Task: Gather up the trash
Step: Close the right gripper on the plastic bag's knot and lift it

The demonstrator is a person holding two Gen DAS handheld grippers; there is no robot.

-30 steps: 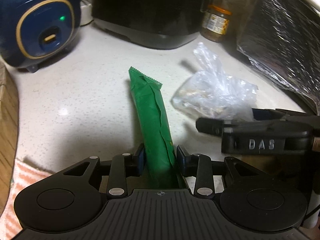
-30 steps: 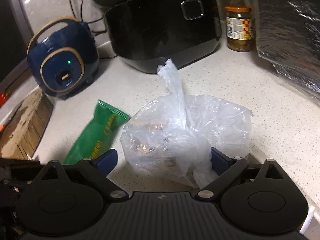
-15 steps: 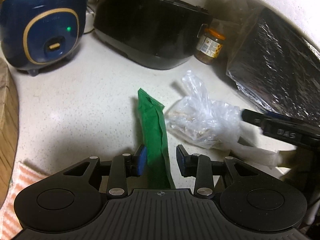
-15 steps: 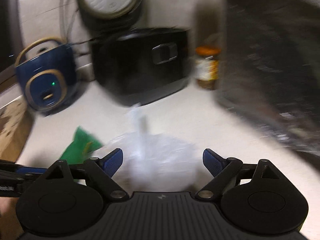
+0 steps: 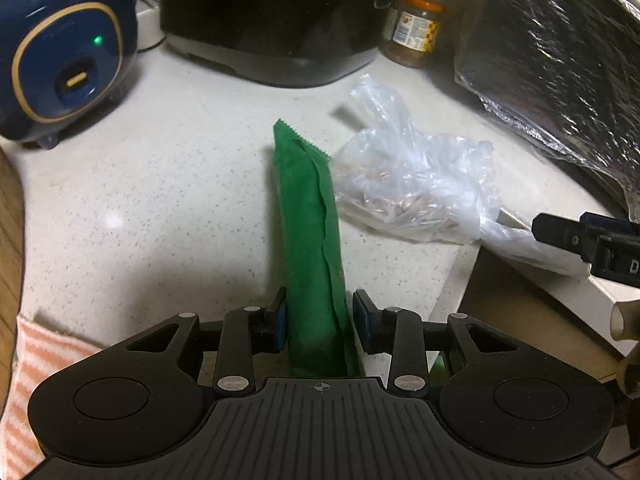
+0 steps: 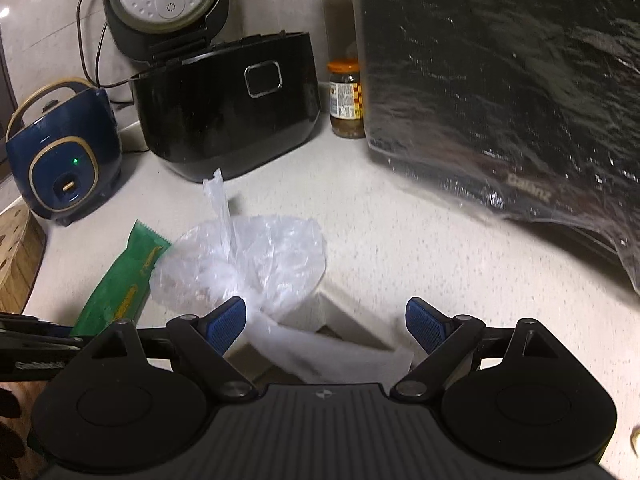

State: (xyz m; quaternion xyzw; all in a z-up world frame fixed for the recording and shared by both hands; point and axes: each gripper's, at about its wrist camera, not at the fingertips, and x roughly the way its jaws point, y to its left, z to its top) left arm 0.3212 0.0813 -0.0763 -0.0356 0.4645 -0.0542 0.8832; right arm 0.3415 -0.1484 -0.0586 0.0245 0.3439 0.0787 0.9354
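Speckled white countertop [image 5: 140, 208], both trash items on it; left gripper [image 5: 320, 322] half-closed around green wrapper [image 5: 310, 216], contact unclear; right gripper [image 6: 326, 326] wide, clear plastic bag [image 6: 244, 260] near its left pad, ungripped; nothing collected yet.

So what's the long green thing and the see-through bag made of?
The green wrapper looks like thin plastic film with a matte finish: it has a zigzag-cut end, a seam down its length and soft creases. The clear bag looks like very thin, glossy plastic: it is crinkled, shiny in spots, and you can see brownish scraps through it.
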